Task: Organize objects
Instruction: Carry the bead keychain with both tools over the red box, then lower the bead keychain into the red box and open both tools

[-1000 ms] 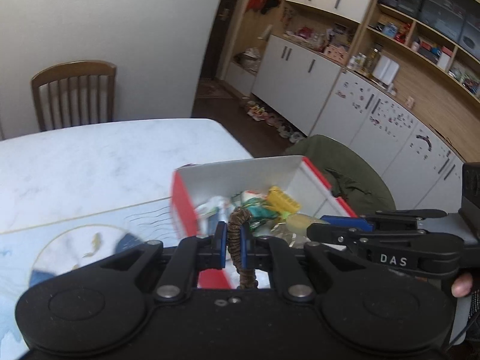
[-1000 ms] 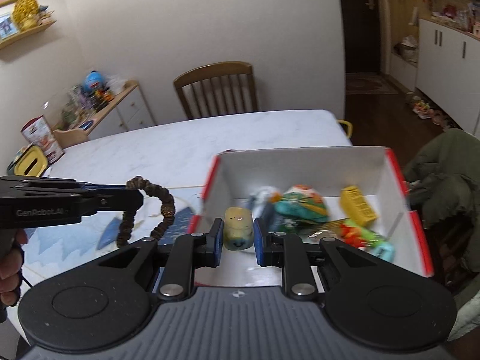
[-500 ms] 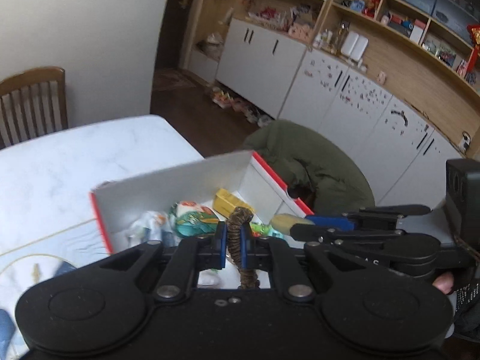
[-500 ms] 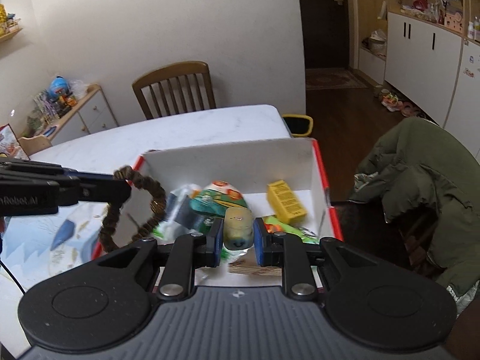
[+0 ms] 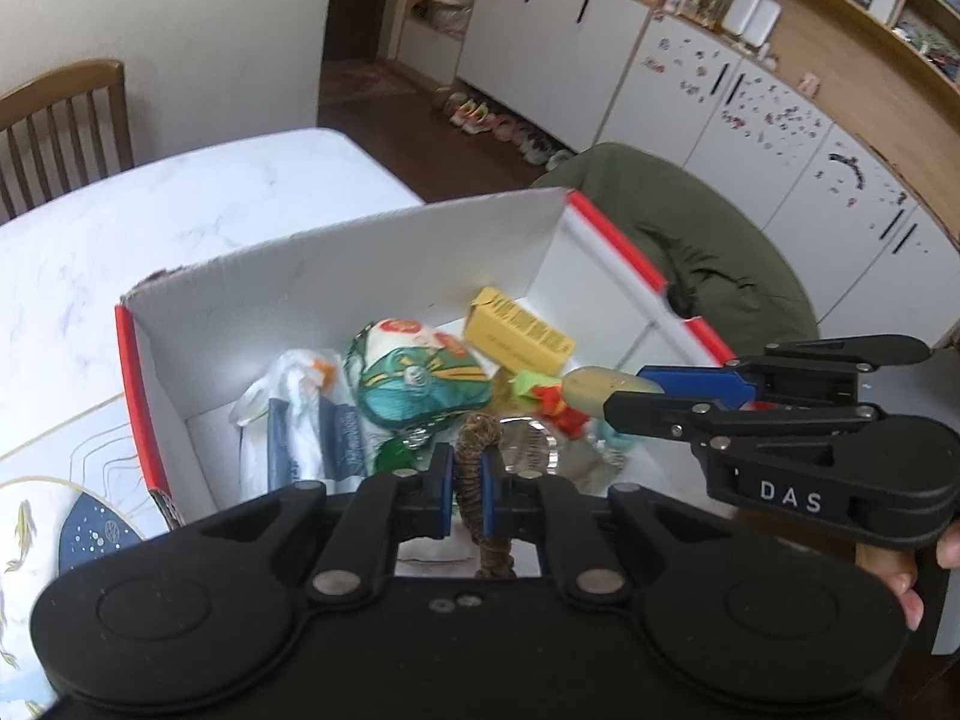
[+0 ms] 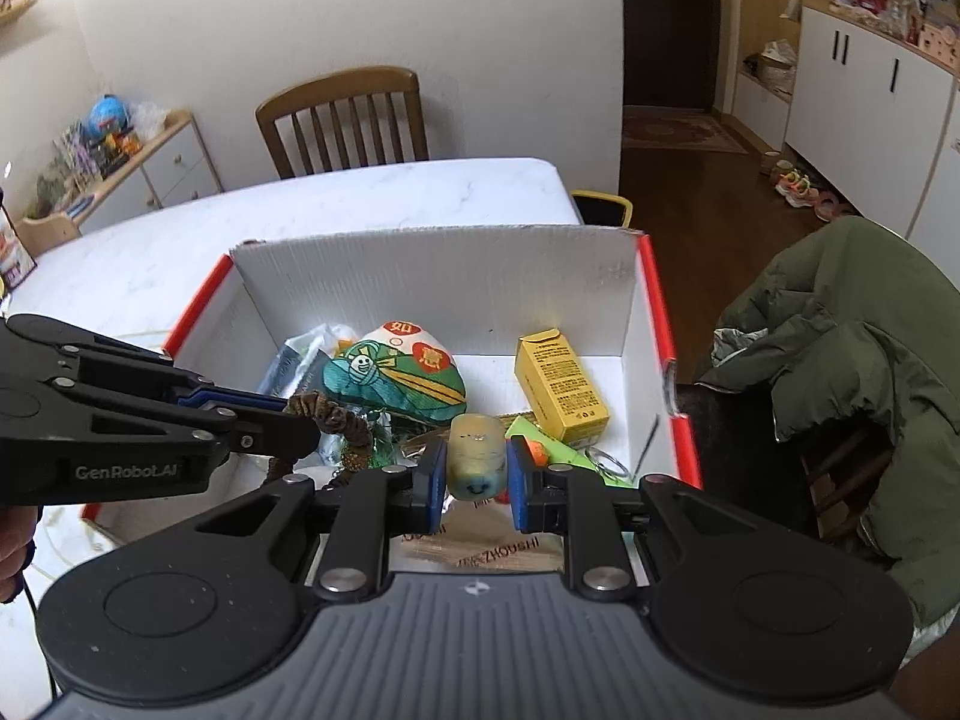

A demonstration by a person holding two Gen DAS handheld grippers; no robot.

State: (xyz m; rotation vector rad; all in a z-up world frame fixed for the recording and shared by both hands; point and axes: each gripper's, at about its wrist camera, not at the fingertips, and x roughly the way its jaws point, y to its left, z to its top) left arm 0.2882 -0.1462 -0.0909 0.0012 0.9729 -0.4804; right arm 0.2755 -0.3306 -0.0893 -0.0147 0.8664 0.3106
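White box (image 6: 432, 276) with red edges holds a yellow carton (image 6: 561, 384), a teal-and-white patterned pouch (image 6: 393, 381) and a brown bracelet (image 5: 477, 468).

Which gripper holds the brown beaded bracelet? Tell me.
The left gripper, shut on the brown bracelet over the box. The right gripper clamps a pale yellow capsule toy instead.

Open-topped box (image 6: 432, 282): access from above unobstructed. Floor crowded: pouch (image 6: 393, 381) centre, yellow carton (image 6: 561, 384) right, plastic bag (image 5: 300, 414) left. Bare floor remains only along the far wall. 2 grippers occupy the near side: left gripper (image 5: 465, 480), right gripper (image 6: 477, 474). Green coat (image 6: 852, 372) blocks the box's right flank.
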